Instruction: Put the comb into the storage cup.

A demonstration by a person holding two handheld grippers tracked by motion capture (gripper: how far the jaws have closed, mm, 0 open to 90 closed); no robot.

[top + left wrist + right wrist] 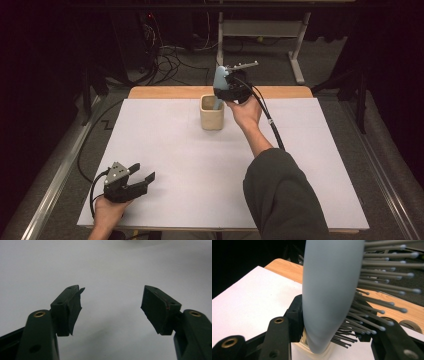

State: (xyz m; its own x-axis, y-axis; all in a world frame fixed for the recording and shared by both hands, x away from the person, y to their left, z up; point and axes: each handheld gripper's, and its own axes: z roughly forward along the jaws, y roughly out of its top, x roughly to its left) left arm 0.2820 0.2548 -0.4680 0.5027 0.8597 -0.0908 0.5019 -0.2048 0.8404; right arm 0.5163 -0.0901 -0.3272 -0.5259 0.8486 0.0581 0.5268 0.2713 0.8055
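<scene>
The pale blue plastic hairbrush with grey bristles [329, 290] stood handle-down in the small cream square cup [212, 113] near the white worktop's [165, 150] far edge, apparently so it would stay upright. The right gripper [226, 86] was clamped on its head, forearm stretched forward, wrist bent downward. The left gripper [141, 176] rested near the front-left corner, jaws apart around nothing.
</scene>
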